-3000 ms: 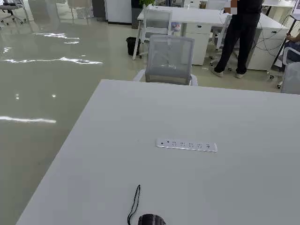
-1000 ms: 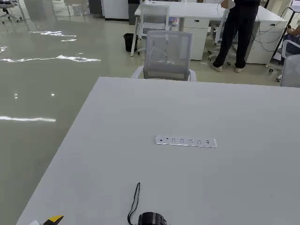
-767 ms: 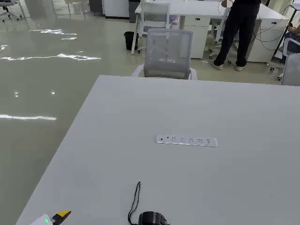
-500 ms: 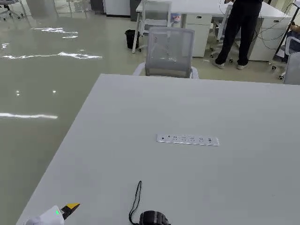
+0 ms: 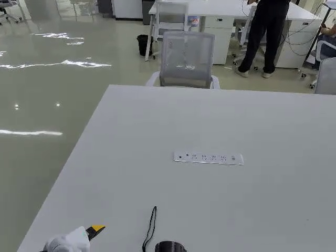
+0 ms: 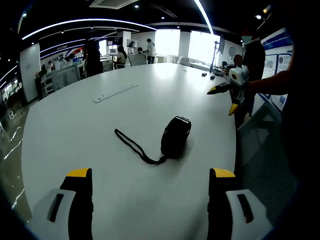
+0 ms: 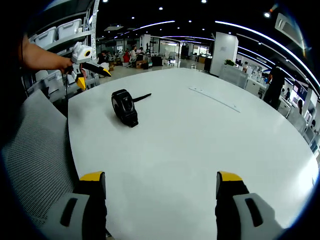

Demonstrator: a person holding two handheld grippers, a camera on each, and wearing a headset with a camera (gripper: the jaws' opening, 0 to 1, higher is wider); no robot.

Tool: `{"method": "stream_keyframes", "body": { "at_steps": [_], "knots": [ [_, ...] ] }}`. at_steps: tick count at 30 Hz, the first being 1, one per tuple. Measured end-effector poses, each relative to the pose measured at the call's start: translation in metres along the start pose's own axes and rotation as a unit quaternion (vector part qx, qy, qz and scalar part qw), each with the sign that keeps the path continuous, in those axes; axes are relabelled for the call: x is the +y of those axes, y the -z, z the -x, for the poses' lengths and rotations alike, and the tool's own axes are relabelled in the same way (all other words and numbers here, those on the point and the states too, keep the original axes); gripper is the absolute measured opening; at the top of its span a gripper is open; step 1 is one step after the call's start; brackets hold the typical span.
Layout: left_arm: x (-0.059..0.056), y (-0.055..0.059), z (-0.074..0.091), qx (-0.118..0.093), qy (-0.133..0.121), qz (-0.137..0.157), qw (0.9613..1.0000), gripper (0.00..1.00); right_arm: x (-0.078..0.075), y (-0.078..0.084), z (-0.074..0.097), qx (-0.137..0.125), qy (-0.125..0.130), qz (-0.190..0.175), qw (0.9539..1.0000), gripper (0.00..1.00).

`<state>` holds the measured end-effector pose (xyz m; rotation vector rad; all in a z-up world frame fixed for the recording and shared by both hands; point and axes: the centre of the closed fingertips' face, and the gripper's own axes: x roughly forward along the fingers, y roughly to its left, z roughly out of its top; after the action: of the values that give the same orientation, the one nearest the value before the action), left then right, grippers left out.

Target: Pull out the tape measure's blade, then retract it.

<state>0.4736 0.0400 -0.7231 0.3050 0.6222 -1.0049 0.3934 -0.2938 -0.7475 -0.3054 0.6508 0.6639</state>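
Left tongs (image 6: 150, 173): jaws spread wide, nothing between them, aimed at tape measure (image 6: 176, 136). Right tongs (image 7: 161, 176): spread too, empty, well apart from tape measure, which sits up-left in right gripper view. Tape measure: black case on worktop (image 5: 262, 131) near front edge, touched by neither tongs; wrist strap (image 6: 135, 147) trails loose beside it. No blade showing out of case. Judgement: task at very start; grasp, pull-out and retract all left. Power strip (image 5: 209, 158) well beyond, mid-worktop.

Matt black tape measure (image 6: 176, 136) on a smooth white table (image 6: 125, 190).
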Motion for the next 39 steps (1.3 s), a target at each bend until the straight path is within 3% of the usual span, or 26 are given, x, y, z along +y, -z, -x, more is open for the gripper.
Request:
{"method": "stream_keyframes", "body": {
  "at_steps": [12,27,32,39],
  "knots": [
    [-0.004,-0.020,-0.024,0.028,0.036,-0.052,0.9976,0.95,0.006,-0.019,-0.019,-0.001,-0.030,0.027,0.9992,0.94],
    [-0.028,-0.038,-0.056,0.059,0.092,-0.097,0.9893,0.91,0.021,-0.045,-0.053,0.002,-0.091,0.074,0.9931,0.89],
    [-0.036,-0.036,-0.068,0.075,0.111,-0.113,0.9845,0.89,0.028,-0.047,-0.065,0.009,-0.111,0.085,0.9901,0.88],
    [-0.044,-0.040,-0.076,0.095,0.130,-0.142,0.9767,0.85,0.031,-0.059,-0.078,-0.001,-0.128,0.113,0.9854,0.83]
  ]
}}
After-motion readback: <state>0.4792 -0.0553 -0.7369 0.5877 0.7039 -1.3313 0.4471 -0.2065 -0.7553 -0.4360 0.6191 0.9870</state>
